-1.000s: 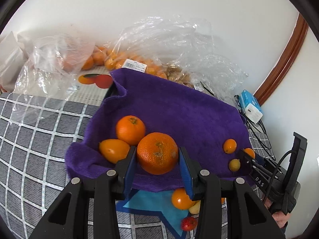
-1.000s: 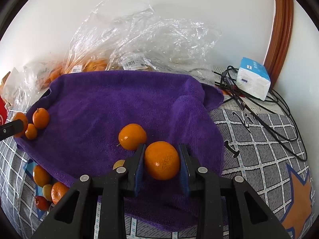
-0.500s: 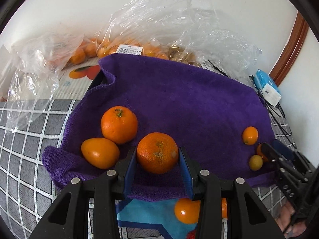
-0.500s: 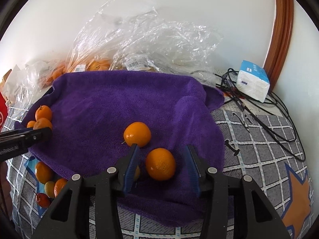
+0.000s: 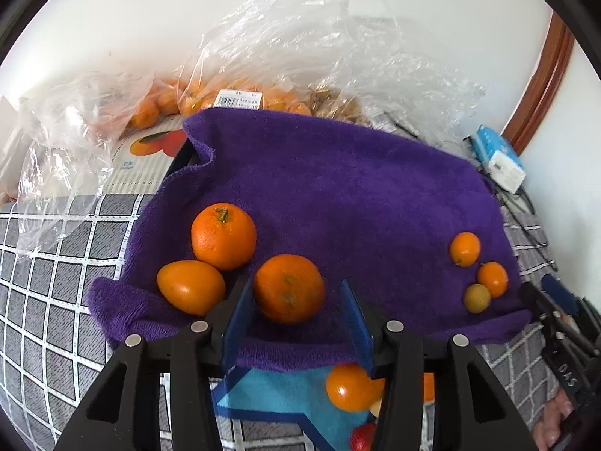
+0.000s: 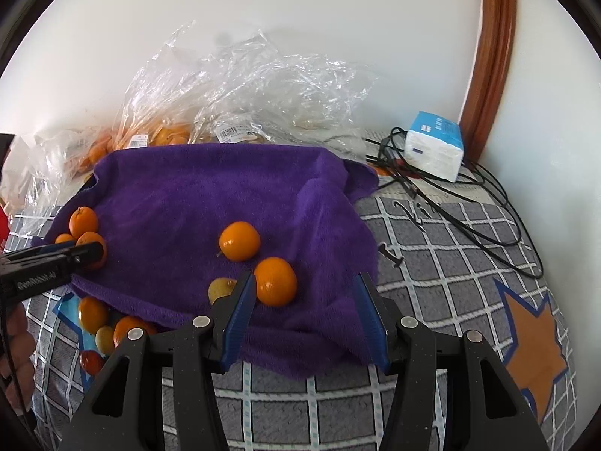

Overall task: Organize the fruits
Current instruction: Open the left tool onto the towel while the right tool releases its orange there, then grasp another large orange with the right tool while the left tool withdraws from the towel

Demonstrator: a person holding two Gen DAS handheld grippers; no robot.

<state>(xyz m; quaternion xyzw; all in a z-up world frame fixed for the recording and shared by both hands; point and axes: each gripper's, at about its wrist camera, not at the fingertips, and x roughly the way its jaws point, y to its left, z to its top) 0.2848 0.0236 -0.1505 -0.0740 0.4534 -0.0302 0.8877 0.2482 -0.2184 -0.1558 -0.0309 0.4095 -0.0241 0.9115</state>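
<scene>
A purple towel [image 5: 338,188] lies on the checked bedcover. My left gripper [image 5: 296,300] is open; a large orange [image 5: 288,288] rests on the towel between its blue pads, beside another orange [image 5: 223,236] and an oval orange fruit [image 5: 191,286]. My right gripper [image 6: 304,293] is open; a small orange [image 6: 275,281] lies on the towel [image 6: 210,195] by its left pad, with another small orange [image 6: 239,241] and a yellowish fruit [image 6: 221,288] near it. Both small fruit groups show from the other view too.
Clear plastic bags [image 6: 240,86] with more oranges lie behind the towel by the wall. A blue-white tissue pack [image 6: 434,146] and black cables [image 6: 469,203] lie at the right. Several loose fruits [image 6: 109,323] lie on the bedcover below the towel's front edge.
Both grippers have opened. The large orange left the left pads and sits on the towel. The small orange left the right pads, and the right gripper has drawn back.
</scene>
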